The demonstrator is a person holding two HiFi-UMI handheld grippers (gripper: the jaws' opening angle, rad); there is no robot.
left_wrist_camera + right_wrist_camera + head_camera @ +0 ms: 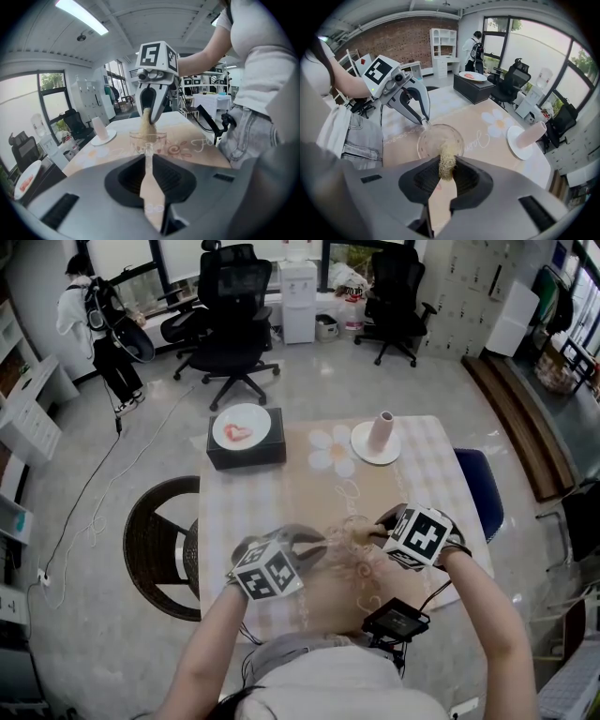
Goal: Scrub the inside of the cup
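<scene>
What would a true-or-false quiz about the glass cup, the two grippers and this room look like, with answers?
1. The right gripper is shut on a beige scrubber. True.
2. The left gripper pinches the glass cup by its wall. True.
3. The glass cup lies on its side. False: it stands upright on the table.
4. The scrubber is outside the glass cup. False: its tip dips inside.
5. Nobody else is in the room. False: a person stands in the background.

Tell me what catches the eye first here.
The clear cup near the middle of the table: the left tool pinches its rim while the right tool holds a tan scrubber inside it. Farther back, a pink tumbler stands on a white plate.
</scene>
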